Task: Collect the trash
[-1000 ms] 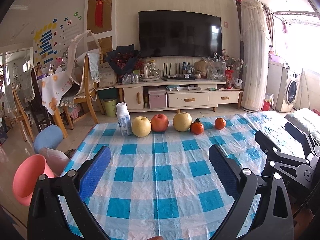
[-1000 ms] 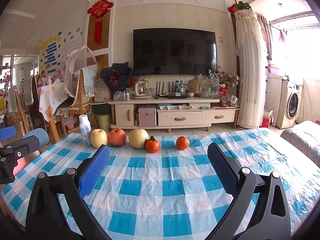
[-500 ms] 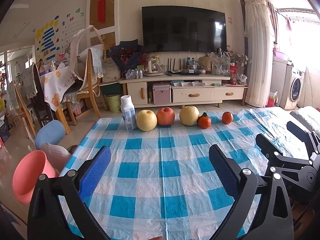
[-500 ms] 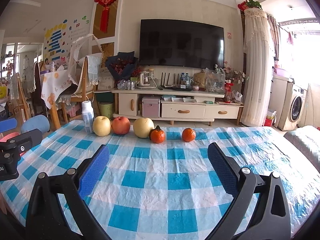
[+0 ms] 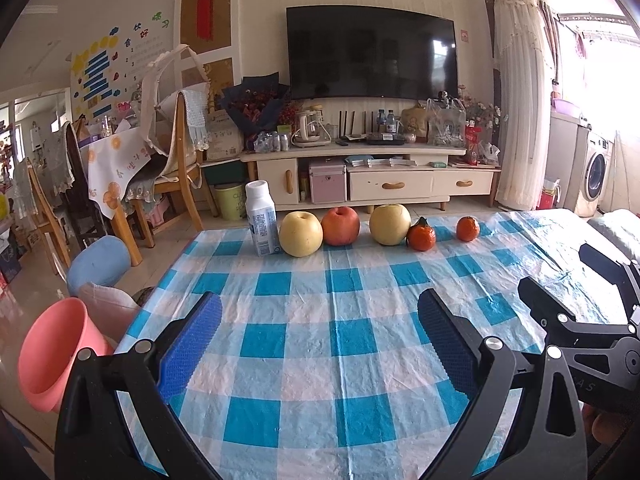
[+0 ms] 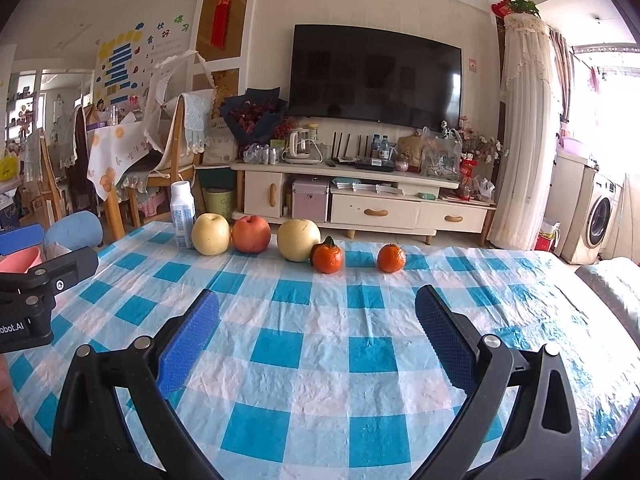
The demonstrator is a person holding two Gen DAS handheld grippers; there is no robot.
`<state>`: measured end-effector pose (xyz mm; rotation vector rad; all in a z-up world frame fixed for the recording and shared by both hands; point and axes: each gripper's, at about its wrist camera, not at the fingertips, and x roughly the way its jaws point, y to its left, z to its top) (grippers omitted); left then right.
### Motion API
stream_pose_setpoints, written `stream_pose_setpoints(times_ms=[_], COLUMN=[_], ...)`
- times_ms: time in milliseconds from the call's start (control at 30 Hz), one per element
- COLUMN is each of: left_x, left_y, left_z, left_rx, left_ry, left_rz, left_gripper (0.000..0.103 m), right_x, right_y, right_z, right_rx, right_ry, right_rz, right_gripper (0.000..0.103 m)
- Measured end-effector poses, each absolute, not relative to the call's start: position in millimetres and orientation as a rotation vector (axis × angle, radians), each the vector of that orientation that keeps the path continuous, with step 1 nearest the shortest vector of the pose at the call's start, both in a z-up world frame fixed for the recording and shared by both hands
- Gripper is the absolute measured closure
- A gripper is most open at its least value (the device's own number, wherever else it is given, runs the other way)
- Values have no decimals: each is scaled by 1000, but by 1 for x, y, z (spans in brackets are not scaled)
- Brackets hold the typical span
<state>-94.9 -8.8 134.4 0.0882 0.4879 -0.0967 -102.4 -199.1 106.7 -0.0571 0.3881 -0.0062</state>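
A white plastic bottle stands upright at the far left end of a row of fruit on the blue-checked table; it also shows in the right wrist view. A pink bin stands on the floor left of the table. My left gripper is open and empty above the near part of the table. My right gripper is open and empty, to the right of the left one.
The row holds two yellow pears, a red apple and two tangerines. Chairs and a blue stool stand left of the table. A TV cabinet is behind it.
Both grippers have tilted or moved slightly, so the fruit row sits lower and closer in both views. Both stay open and empty.
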Motion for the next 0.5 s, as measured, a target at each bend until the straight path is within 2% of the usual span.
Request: stream_pose_setpoints(times_ms=[233, 500], left_x=[-47, 11], left_y=[0, -3], left_z=[102, 25], left_rx=[155, 159], left_ry=[552, 756], left_rz=[-48, -43], left_gripper=[6, 6], right_x=[-79, -39], right_y=[-197, -190], right_z=[85, 35], right_rx=[-13, 24], right_ry=[513, 767], right_rz=[41, 55], right_gripper=[4, 4])
